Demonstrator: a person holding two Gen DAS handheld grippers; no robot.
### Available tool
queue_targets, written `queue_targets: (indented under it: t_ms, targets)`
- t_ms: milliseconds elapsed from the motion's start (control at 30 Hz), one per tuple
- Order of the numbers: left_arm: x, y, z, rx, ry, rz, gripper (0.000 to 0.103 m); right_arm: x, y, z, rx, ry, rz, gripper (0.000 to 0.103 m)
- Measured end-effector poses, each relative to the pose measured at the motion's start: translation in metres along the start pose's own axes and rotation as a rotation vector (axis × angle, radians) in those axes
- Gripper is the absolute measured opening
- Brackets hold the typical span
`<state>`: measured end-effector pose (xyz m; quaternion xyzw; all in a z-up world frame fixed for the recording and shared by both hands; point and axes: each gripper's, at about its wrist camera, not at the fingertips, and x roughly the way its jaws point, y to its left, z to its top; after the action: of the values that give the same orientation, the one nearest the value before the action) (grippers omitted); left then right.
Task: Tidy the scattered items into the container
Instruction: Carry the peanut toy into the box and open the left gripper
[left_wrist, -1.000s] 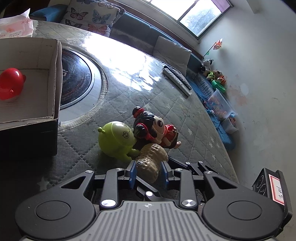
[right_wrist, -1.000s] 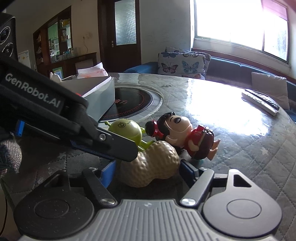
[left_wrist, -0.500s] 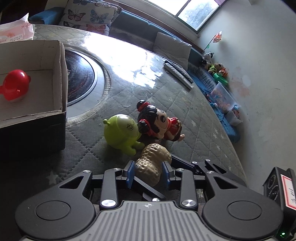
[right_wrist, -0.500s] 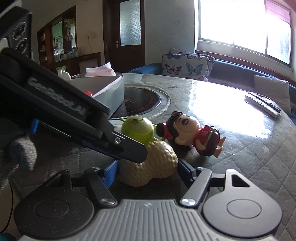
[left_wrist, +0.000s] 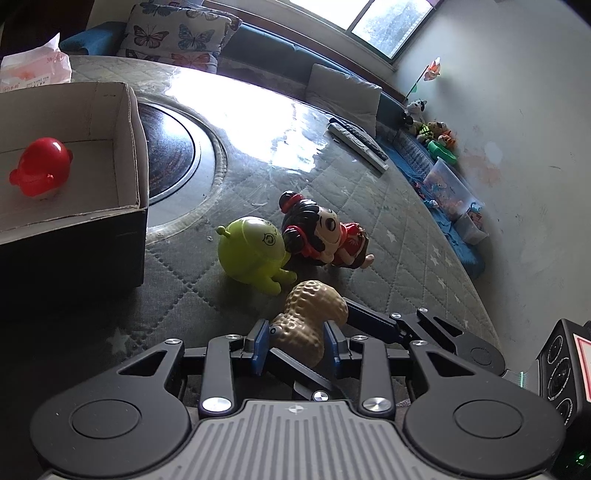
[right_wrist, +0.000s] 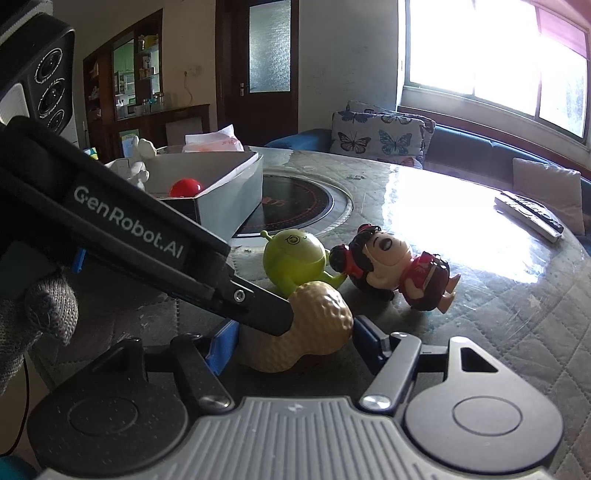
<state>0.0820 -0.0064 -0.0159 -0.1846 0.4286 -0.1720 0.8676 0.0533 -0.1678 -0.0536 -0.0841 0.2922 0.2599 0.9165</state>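
A tan peanut toy (left_wrist: 309, 320) sits between both grippers, lifted off the quilted table. My left gripper (left_wrist: 295, 345) is shut on its near lobe. My right gripper (right_wrist: 291, 345) brackets the peanut (right_wrist: 306, 328) with its blue pads close to it on both sides; the left gripper's finger crosses in front. A green alien toy (left_wrist: 253, 254) and a black-haired doll in red (left_wrist: 325, 236) lie just beyond. The open cardboard box (left_wrist: 127, 122) at left holds a red round toy (left_wrist: 38, 171).
A round black hob (left_wrist: 170, 151) is set in the table beside the box. Remote controls (left_wrist: 356, 144) lie at the far edge. A tissue pack (left_wrist: 35, 70) stands behind the box. Sofa cushions and floor toys lie beyond the table.
The left gripper has drawn back and risen with the peanut, away from the alien and doll. The right gripper has followed, pads still around the peanut.
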Motion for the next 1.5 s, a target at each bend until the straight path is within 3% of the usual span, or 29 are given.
queue_targets:
  t_ms: [433, 733, 967, 1233, 1333, 1367, 1500]
  targets:
    - [-0.016, 0.002, -0.006, -0.009, -0.046, 0.008, 0.029, -0.007, 0.011, 0.002, -0.025, -0.015, -0.005, 0.069]
    - [-0.070, 0.015, 0.007, -0.033, -0.213, 0.035, 0.028, -0.013, 0.044, 0.040, -0.127, -0.120, 0.012, 0.069]
    - [-0.108, 0.047, 0.032, -0.081, -0.339, 0.059, 0.028, 0.016, 0.080, 0.087, -0.192, -0.187, 0.067, 0.067]
    - [-0.096, 0.098, 0.055, -0.184, -0.313, 0.078, 0.028, 0.072, 0.113, 0.111, -0.223, -0.124, 0.124, 0.063]
    - [-0.089, 0.112, 0.058, -0.211, -0.292, 0.074, 0.028, 0.085, 0.116, 0.110, -0.220, -0.087, 0.135, 0.055]
    - [-0.086, 0.116, 0.058, -0.217, -0.285, 0.067, 0.028, 0.088, 0.116, 0.110, -0.220, -0.073, 0.143, 0.046]
    - [-0.075, 0.126, 0.060, -0.243, -0.253, 0.055, 0.028, 0.098, 0.117, 0.107, -0.218, -0.028, 0.146, 0.045]
